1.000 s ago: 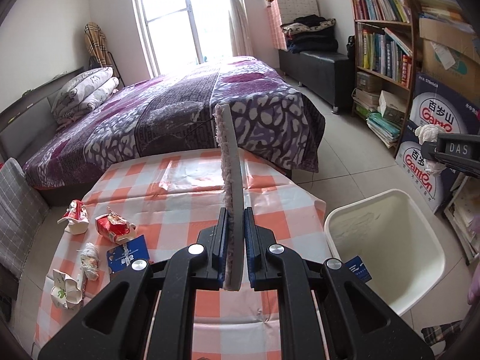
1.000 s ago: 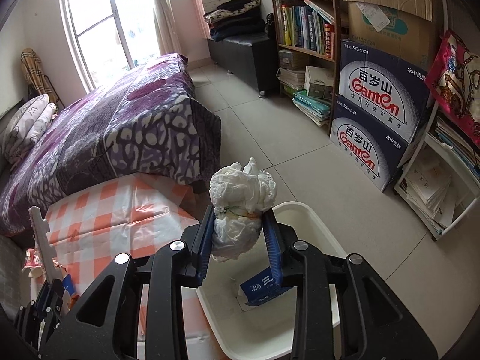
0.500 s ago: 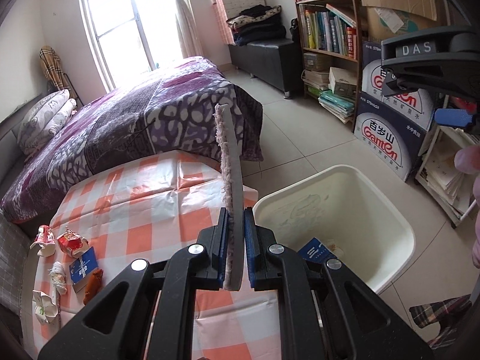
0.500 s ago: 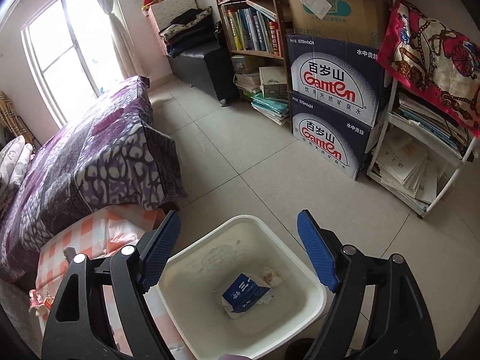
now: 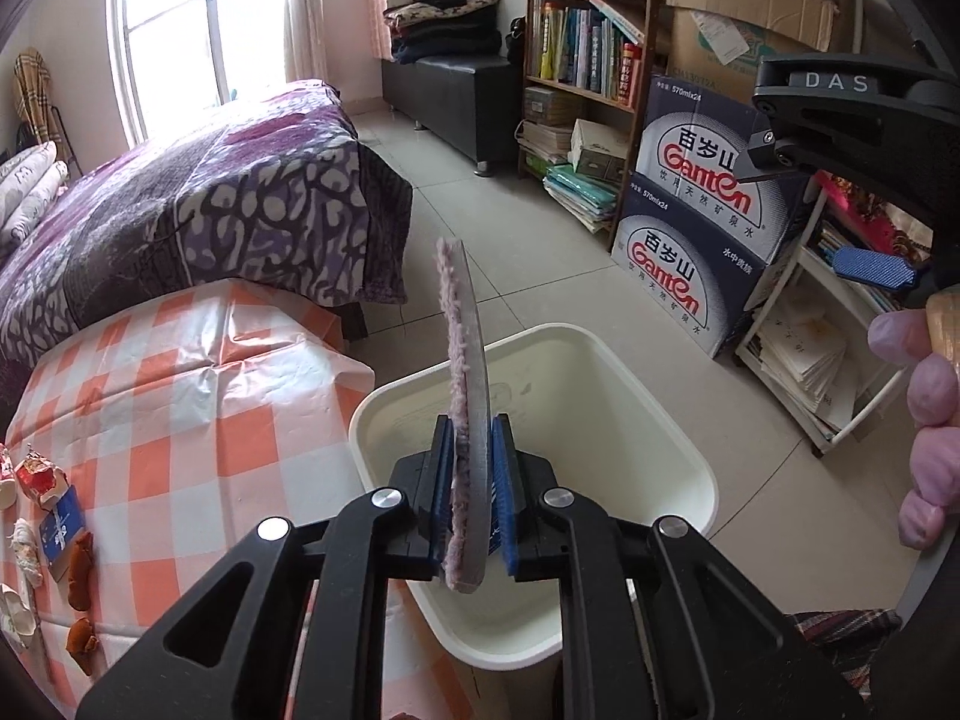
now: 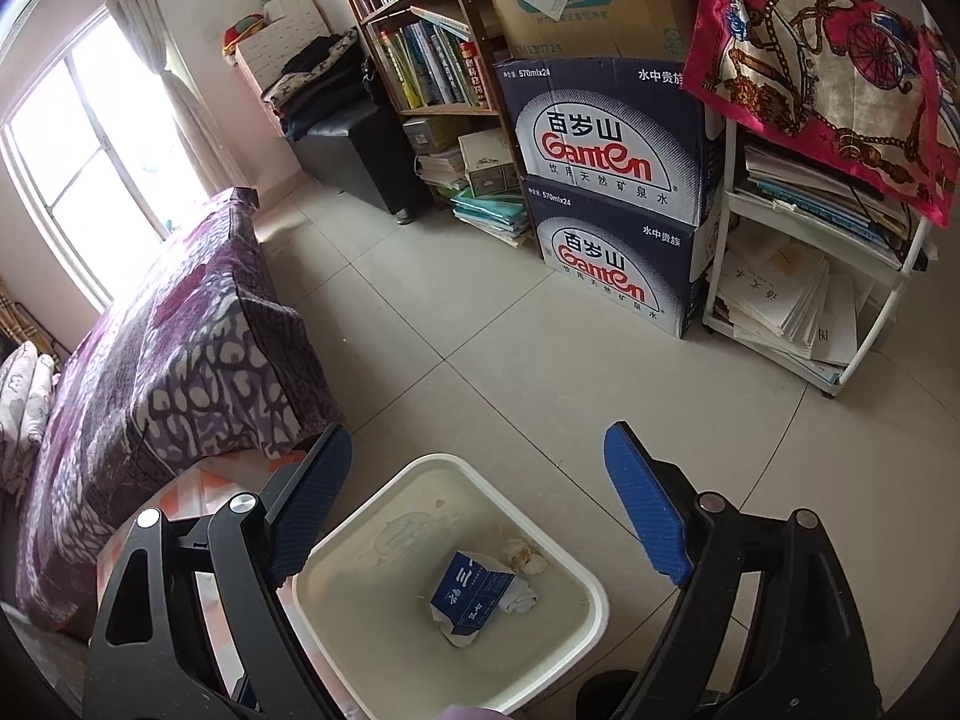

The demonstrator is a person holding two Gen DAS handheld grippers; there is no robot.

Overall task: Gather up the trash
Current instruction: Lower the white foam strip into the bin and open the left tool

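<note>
Your left gripper [image 5: 471,468] is clamped on a flat pink fuzzy pad [image 5: 463,384], held upright on edge above the white bin [image 5: 672,420], just off the table's [image 5: 180,396] right edge. Your right gripper [image 6: 474,516] hangs over the same bin [image 6: 576,576], fingers spread wide and holding nothing. A second ago it pinched a crumpled white wad; that now lies in the bin beside a blue carton [image 6: 474,591]. Your left has swung from over the table to over the bin. More scraps [image 5: 54,516] sit along the table's left edge.
</note>
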